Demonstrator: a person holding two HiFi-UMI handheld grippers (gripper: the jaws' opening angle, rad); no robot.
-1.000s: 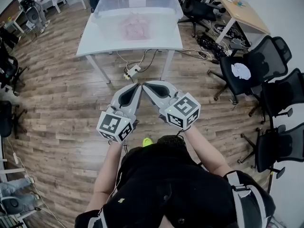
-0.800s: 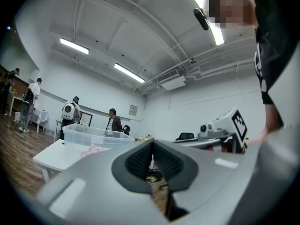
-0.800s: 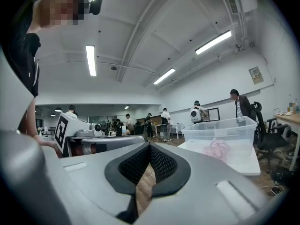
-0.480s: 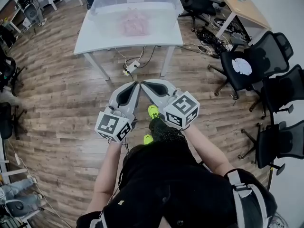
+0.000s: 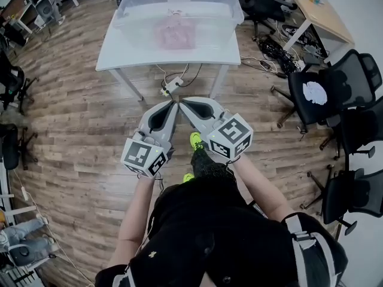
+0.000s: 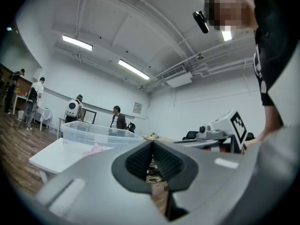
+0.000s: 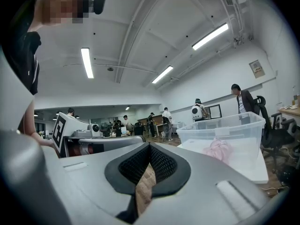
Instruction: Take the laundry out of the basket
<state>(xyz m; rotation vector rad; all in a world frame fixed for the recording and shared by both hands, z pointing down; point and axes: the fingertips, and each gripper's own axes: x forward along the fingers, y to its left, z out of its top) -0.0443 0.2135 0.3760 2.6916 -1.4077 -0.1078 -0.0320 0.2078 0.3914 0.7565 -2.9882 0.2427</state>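
A clear plastic basket [image 5: 177, 8] stands on a white table [image 5: 119, 49] ahead of me, with pink laundry [image 5: 175, 33] lying inside it. Both gripper views show the basket [image 6: 93, 134] [image 7: 225, 132] and the pink laundry [image 6: 96, 149] [image 7: 220, 150] at a distance. My left gripper [image 5: 173, 104] and right gripper [image 5: 182, 104] are held side by side at waist height, well short of the table, their tips nearly touching. Each has its jaws shut with nothing between them.
Wood floor lies between me and the table. A power strip [image 5: 169, 88] and cables lie under the table. Black office chairs [image 5: 326, 88] stand to the right, beside a wooden desk [image 5: 317, 11]. Several people [image 7: 241, 100] stand at the far side of the room.
The table and basket sit slightly closer and more centred in the head view; a green-shoed foot has stepped forward. Both grippers stay shut and together.
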